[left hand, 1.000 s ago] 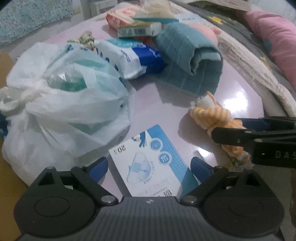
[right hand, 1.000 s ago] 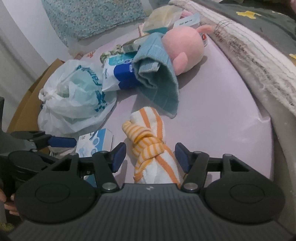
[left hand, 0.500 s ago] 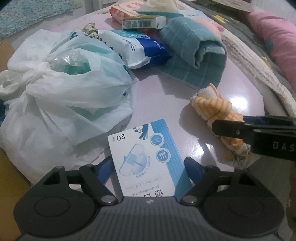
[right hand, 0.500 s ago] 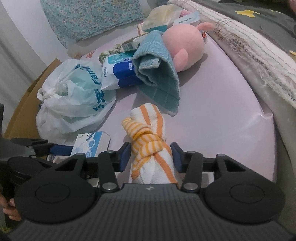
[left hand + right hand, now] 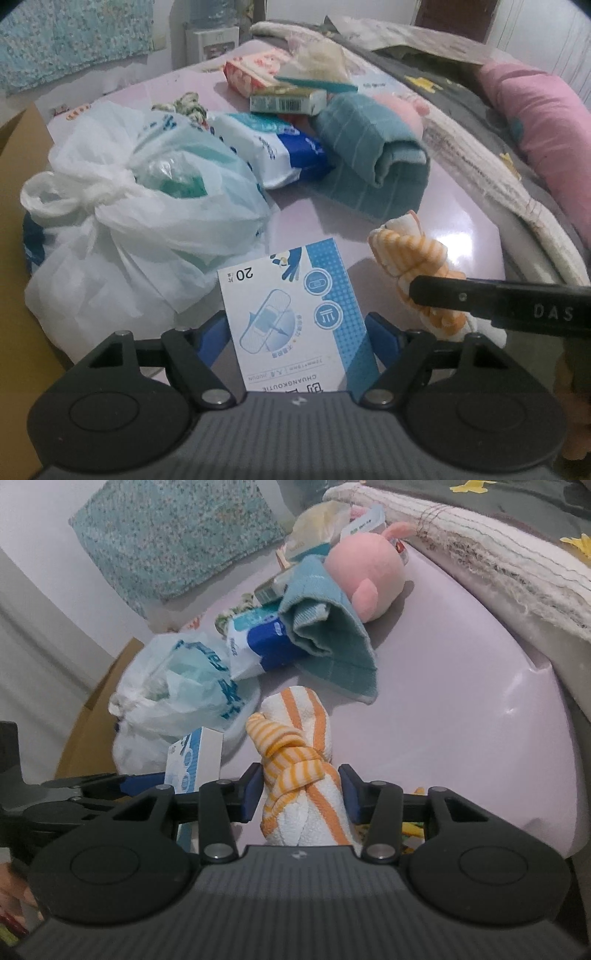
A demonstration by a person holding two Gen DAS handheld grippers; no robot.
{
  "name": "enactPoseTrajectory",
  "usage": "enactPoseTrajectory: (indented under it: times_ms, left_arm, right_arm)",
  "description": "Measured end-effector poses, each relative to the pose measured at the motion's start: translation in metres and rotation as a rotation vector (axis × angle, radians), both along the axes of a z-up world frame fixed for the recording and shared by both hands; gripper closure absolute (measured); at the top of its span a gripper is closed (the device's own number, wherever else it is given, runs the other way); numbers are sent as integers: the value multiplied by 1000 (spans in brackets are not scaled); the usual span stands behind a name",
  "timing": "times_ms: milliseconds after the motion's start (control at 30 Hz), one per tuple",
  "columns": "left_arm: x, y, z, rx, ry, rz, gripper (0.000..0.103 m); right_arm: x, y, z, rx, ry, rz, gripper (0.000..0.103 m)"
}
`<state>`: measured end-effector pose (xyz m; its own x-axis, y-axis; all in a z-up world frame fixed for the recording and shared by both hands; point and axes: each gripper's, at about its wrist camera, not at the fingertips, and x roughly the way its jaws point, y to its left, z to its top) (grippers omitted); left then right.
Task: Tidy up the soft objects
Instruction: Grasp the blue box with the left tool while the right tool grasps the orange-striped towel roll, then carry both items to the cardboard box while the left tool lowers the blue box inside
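Left hand-held gripper (image 5: 297, 332): clenched on the bandage box (image 5: 291, 317). Both blue pads press the box's side faces, and the box stands tilted between them at the near edge of the tabletop (image 5: 436, 206). The white plastic bag (image 5: 140, 221) sits just beside it on the left.

Right hand-held gripper (image 5: 301, 794): grasping the orange-striped knotted cloth (image 5: 299, 760). The pads bear on the cloth just below the knot. The far end of the cloth rests on the tabletop, near the folded teal towel (image 5: 332, 642).

Position of remaining soft items: the teal towel lies at mid-tabletop, touching the blue-and-white tissue pack (image 5: 258, 642) and leaning against the pink plush toy (image 5: 365, 568) at the far side.

Hazards from this state, as judged:

- Box crush. The carton is thin card, so excess closing force may buckle its side faces.
- Box slip. The grip is low on a smooth face; a quick lift or tilt may let it rotate out.
- Cloth slip. The cloth compresses, and the pads may slide off below the knot under load.
- Collision. The two hand-held grippers work near each other; crossing paths may cause contact.
- Snagging. The plastic bag may catch on the left pad.
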<state>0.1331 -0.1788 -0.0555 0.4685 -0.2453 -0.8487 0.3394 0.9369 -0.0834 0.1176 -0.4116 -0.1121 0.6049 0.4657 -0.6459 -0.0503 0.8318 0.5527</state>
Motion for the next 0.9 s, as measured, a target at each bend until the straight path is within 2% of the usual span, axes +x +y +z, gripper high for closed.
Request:
enactPoseTrajectory:
  times_ms: [300,567,700,900]
  left_arm:
    - [-8,5,21,-56,-61,7,23]
    - [-20,23,62,-150,-125,21,23]
    - [-27,47,93,-190,-177,54,23]
    - [-34,112,137,-188,-267,182,23]
  right_arm:
    - [-11,1,17,41,-41,-17,60]
    - [-22,8,56,59,-133,7,60]
    - [-18,24,83,67,-191,58,60]
    - [7,77,121,106,-261,202,60]
